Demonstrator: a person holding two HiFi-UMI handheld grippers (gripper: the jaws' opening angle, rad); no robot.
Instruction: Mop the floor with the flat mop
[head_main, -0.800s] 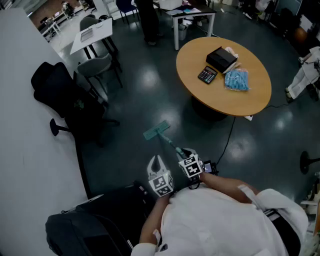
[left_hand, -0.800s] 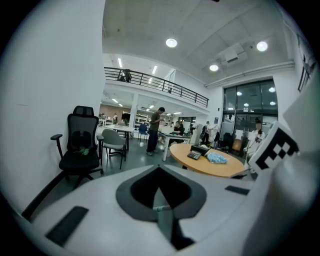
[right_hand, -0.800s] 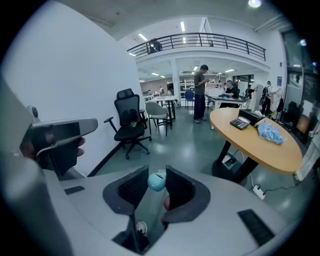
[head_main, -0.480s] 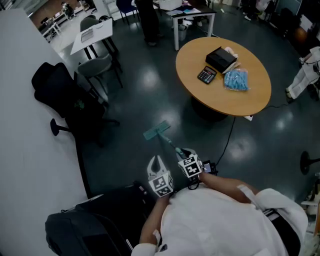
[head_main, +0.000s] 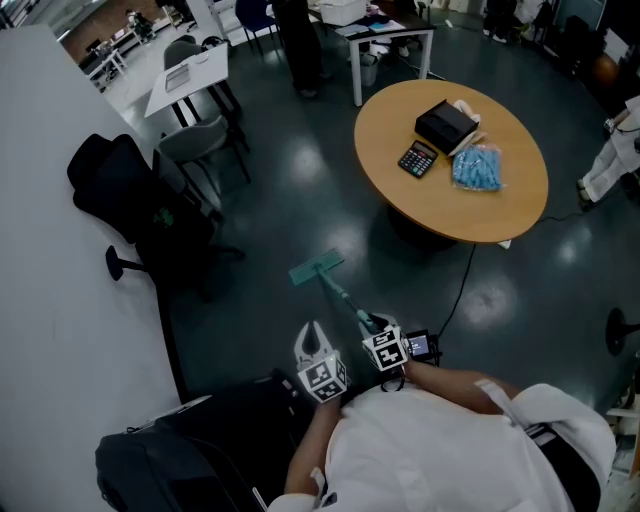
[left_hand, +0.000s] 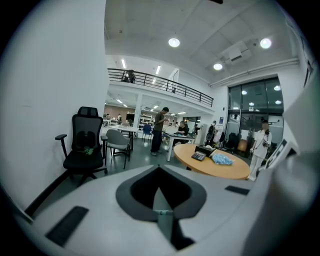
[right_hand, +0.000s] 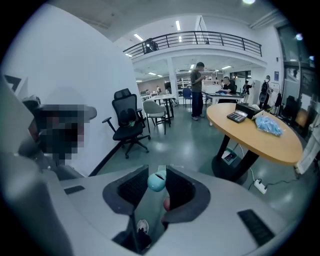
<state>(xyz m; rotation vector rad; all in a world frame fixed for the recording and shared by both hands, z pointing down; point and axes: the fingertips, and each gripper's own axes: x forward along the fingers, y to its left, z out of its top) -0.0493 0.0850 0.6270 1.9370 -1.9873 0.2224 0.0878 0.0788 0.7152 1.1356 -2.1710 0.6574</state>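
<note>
The flat mop's green head (head_main: 315, 267) lies flat on the dark floor between the wall and the round table. Its teal handle (head_main: 345, 296) runs back to my right gripper (head_main: 372, 322), which is shut on it. In the right gripper view the handle's rounded teal end (right_hand: 156, 181) sits squeezed between the jaws of the right gripper (right_hand: 157, 175). My left gripper (head_main: 314, 331) is just left of the handle and apart from it, its jaws closed to a point. In the left gripper view the left gripper (left_hand: 159, 170) is shut with nothing held.
A round wooden table (head_main: 500, 215) at the right carries a black box (head_main: 445, 125), a calculator (head_main: 417, 158) and a blue bag (head_main: 475, 168). A cable (head_main: 456, 285) trails beneath it. A black office chair (head_main: 130, 200) and the white wall (head_main: 50, 300) are at left. A black bag (head_main: 180, 450) lies near my feet.
Both grippers have drawn back a little toward my body. The mop head stays about where it was on the floor.
</note>
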